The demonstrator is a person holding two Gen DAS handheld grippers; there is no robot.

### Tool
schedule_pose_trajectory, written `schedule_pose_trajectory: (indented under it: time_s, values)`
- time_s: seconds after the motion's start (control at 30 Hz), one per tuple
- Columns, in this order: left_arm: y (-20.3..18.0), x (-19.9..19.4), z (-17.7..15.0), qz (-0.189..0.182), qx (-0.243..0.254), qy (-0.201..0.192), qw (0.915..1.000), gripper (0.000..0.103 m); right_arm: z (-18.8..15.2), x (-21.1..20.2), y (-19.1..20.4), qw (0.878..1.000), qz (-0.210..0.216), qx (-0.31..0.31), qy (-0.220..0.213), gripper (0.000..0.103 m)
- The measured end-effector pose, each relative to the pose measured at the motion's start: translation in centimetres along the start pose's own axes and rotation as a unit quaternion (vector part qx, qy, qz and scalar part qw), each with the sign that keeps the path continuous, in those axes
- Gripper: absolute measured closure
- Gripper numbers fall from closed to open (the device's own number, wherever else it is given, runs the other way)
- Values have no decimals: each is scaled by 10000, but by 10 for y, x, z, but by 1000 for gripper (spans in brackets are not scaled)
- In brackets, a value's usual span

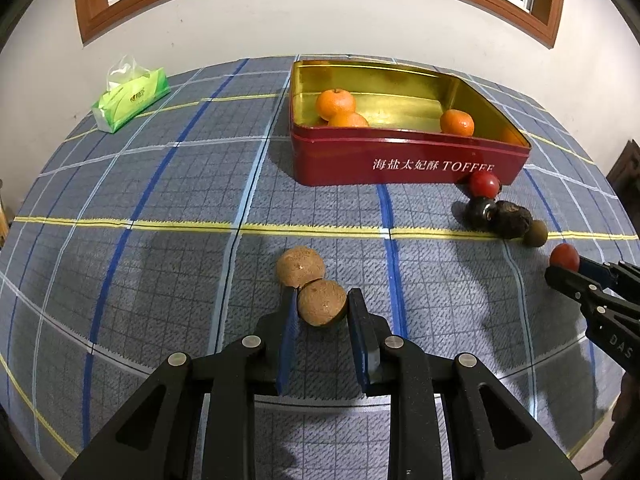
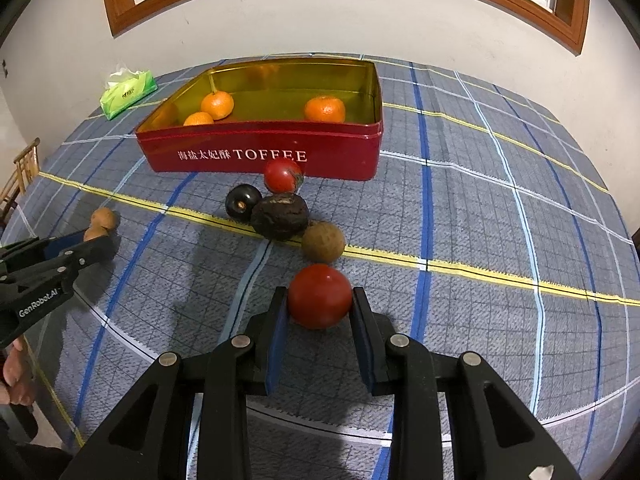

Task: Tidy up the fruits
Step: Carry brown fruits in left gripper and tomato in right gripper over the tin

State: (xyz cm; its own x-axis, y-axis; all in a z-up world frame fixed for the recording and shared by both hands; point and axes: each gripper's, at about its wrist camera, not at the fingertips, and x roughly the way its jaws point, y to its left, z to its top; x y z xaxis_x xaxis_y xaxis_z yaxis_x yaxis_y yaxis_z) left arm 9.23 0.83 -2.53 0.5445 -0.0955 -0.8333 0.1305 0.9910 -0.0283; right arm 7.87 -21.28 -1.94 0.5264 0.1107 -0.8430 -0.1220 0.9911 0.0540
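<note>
- Left gripper [image 1: 322, 308] is clamped on a brown round fruit [image 1: 322, 303], blue pads pressed to its 2 sides; a second brown fruit [image 1: 300, 266] touches it just behind, both on the plaid cloth [image 1: 160, 240].
- Right gripper [image 2: 320, 304] is clamped on a red round fruit [image 2: 319, 295] that sits low at the cloth.
- Step in hand, as I judge it: both grips are made and the carry to the red tin [image 2: 260, 152] has not begun.
- Next move calls for lifting each fruit over the tin's near wall and letting go inside, clear of the 3 oranges [image 2: 325, 109].
- 4 more fruits lie clustered near the tin's front, among them a wrinkled dark one [image 2: 280, 216].
- Tin reads "TOFFEE" after Chinese characters; the left gripper's side reads "GenRobot.AI".
</note>
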Motion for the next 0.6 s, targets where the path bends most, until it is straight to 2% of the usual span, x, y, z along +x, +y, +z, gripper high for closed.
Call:
schedule_pose_trajectory:
  time_s: [0.23, 0.6]
  values:
    - [-5, -5, 14, -68, -4, -142, 9999, 77, 13, -8, 4, 9999, 37, -64, -145, 75]
    - [-16, -15, 58, -190, 29, -547, 9983, 77, 45, -11, 13, 9990, 72, -215, -394, 75]
